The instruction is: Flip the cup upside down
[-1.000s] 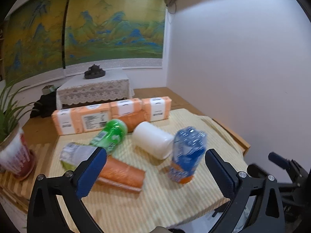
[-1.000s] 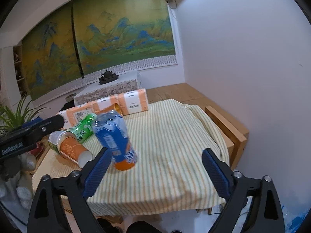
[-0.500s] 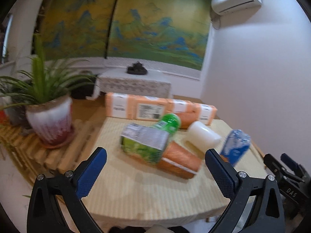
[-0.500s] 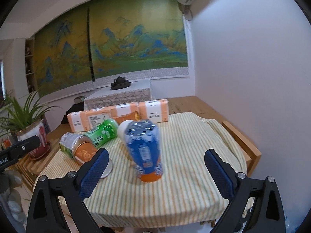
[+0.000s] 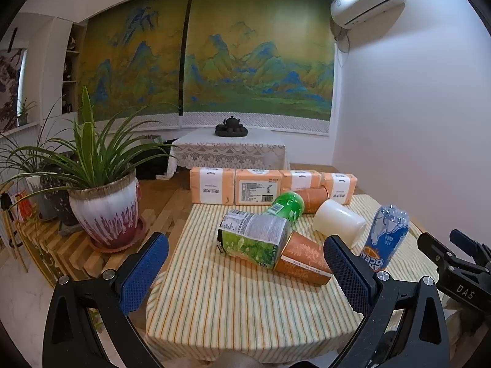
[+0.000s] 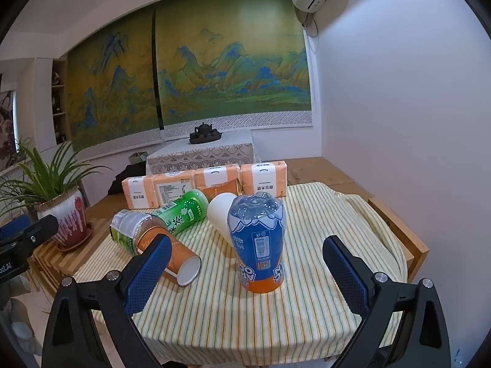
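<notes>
An orange paper cup (image 5: 302, 260) (image 6: 181, 260) lies on its side on the striped tablecloth (image 5: 233, 300), its open mouth toward the front. Beside it a white cup (image 5: 339, 222) (image 6: 221, 214) also lies on its side. A blue cup-like bottle piece (image 5: 385, 239) (image 6: 259, 245) stands with its orange end down. My left gripper (image 5: 244, 248) is open, short of the table's front edge, facing the orange cup. My right gripper (image 6: 245, 245) is open too, in front of the blue piece with nothing between its fingers.
Two green-labelled bottles (image 5: 254, 237) (image 5: 287, 205) lie by the orange cup. Orange tissue packs (image 5: 254, 185) line the back edge, with another orange cup (image 5: 313, 197) against them. A potted plant (image 5: 104, 211) stands on wooden slats at the left. A white wall is close on the right.
The left view has pulled back and swung left, bringing the plant into sight. The right view has moved to face the blue piece head-on. Both grippers stayed open.
</notes>
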Motion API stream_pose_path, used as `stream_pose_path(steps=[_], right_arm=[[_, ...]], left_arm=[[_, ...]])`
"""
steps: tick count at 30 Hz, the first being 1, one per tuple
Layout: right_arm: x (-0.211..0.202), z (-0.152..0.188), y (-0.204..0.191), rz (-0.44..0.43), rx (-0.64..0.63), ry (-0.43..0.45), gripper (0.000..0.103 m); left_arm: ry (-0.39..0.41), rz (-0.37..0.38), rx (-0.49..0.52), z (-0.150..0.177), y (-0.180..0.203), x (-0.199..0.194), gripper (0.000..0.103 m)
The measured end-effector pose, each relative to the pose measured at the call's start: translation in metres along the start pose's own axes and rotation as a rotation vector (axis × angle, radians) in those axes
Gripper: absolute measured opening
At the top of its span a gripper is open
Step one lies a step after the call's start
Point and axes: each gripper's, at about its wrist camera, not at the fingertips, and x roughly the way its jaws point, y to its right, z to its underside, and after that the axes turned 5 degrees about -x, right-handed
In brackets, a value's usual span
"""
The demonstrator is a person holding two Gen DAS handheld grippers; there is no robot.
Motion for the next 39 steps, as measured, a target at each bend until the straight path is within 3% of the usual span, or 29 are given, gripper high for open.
stream_pose_path(steps=[22, 39], right_arm=[[-0.005, 0.005, -0.007, 0.037, -0.027, 0.041, 0.097], [0.0, 0.005, -0.008, 0.046, -0.034, 0.021, 0.097]], left_arm=[[-0.011, 0.009, -0.002, 0.006, 0.007, 0.009, 0.103], [-0.044, 0.024, 0.004, 0.012, 0.008, 0.02, 0.103]])
